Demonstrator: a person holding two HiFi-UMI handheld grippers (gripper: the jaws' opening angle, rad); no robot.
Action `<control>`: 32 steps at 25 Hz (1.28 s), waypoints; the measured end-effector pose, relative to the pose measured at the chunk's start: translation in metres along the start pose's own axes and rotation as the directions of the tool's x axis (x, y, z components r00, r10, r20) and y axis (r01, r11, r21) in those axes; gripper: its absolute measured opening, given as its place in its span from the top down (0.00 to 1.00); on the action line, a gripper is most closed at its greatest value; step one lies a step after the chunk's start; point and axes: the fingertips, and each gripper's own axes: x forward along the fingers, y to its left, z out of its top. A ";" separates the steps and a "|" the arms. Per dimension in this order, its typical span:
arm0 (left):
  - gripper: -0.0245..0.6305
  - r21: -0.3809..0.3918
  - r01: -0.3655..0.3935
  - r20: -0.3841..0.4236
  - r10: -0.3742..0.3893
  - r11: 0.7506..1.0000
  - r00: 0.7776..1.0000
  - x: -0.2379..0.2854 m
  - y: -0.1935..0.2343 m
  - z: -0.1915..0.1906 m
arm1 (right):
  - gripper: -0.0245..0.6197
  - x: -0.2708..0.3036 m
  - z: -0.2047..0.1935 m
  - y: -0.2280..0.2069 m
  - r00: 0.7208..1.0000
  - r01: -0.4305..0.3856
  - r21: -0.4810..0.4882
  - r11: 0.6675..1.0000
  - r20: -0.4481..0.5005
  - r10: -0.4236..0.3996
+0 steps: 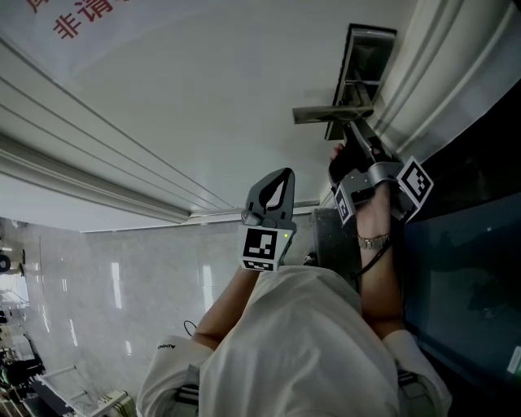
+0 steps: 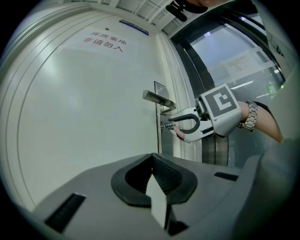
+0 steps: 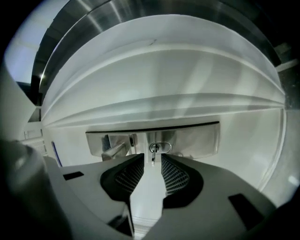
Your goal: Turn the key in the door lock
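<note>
On the white door a steel lever handle sticks out of a lock plate. A small key sits in the cylinder below the handle. My right gripper points straight at it. Its jaws stand open with the key between the fingertips and a gap on both sides. The left gripper view shows this right gripper at the key. My left gripper hangs back from the door with its tips together on nothing. The head view hides the key.
Red print marks the door's upper part. A dark glass panel and the door frame stand right of the lock. A pale marble floor lies below. The person's white sleeves and a wristwatch fill the lower middle.
</note>
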 end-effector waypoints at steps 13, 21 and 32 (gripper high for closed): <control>0.95 0.002 -0.008 -0.005 0.008 1.000 1.000 -0.007 0.003 -0.002 | 0.74 -0.019 -0.020 -0.005 0.976 0.077 -0.875 0.478 -0.031 -0.214; 0.95 0.004 0.013 -0.005 -0.013 1.000 1.000 -0.005 -0.003 -0.001 | 0.74 -0.019 -0.014 0.005 0.954 0.095 -0.961 -0.260 0.162 -0.251; 0.95 0.005 0.017 -0.006 -0.017 1.000 1.000 -0.004 -0.003 -0.002 | 0.74 0.001 -0.023 0.005 0.932 -0.015 -0.725 -0.689 0.240 -0.273</control>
